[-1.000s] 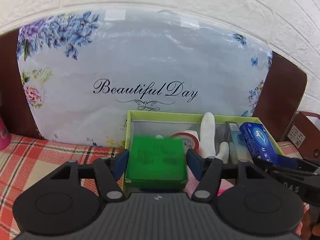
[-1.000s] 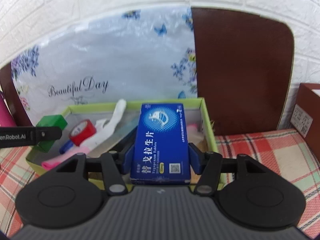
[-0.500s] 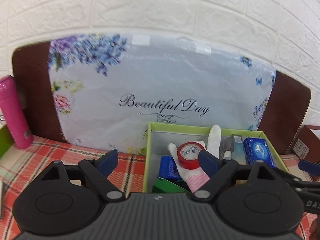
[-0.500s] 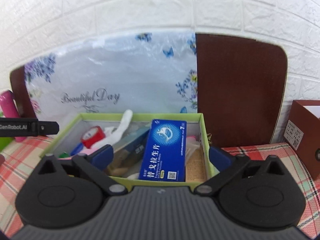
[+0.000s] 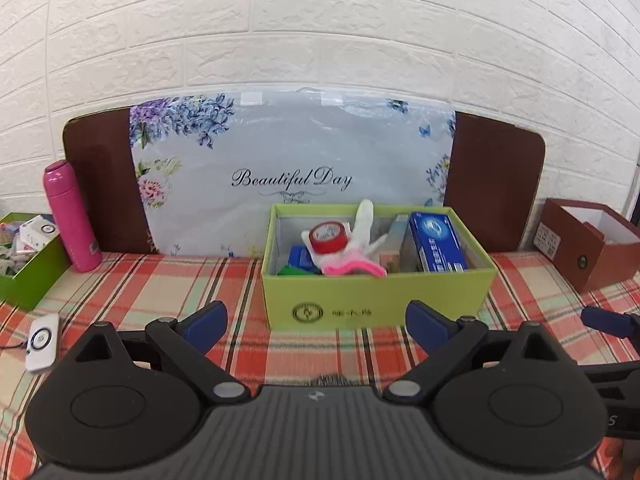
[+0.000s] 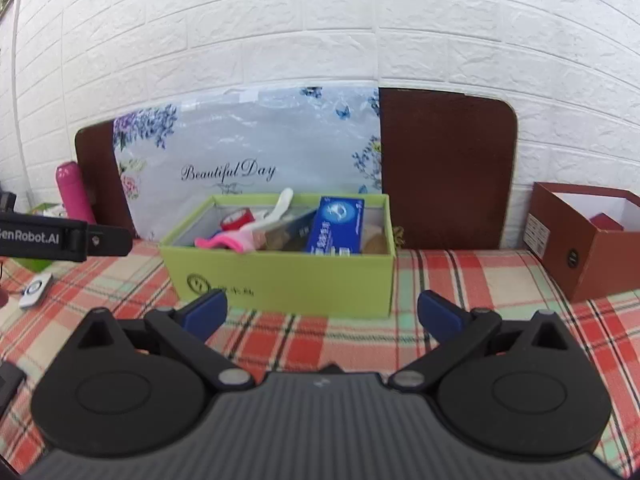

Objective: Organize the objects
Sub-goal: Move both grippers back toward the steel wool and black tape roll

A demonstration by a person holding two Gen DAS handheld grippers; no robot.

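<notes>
Claws, left (image 5: 316, 322) and right (image 6: 322, 312), had just spread, empty, short of the box (image 5: 376, 300); next pick demanded a level approach.

The green block (image 5: 294, 270) lies mostly hidden under the glove (image 5: 352, 256) inside the box (image 5: 376, 300)

1. Lime box (image 5: 376, 300) looked like matt cardboard.
2. Checked tablecloth (image 5: 160, 288) was woven fabric, kinda coarse.
3. Pink bottle (image 5: 72, 216) had a smooth satin shine.
4. Floral bag (image 5: 296, 148) was glossy, crinkly plastic.
5. Wall (image 5: 320, 32) looked rough and brick-embossed.
</notes>
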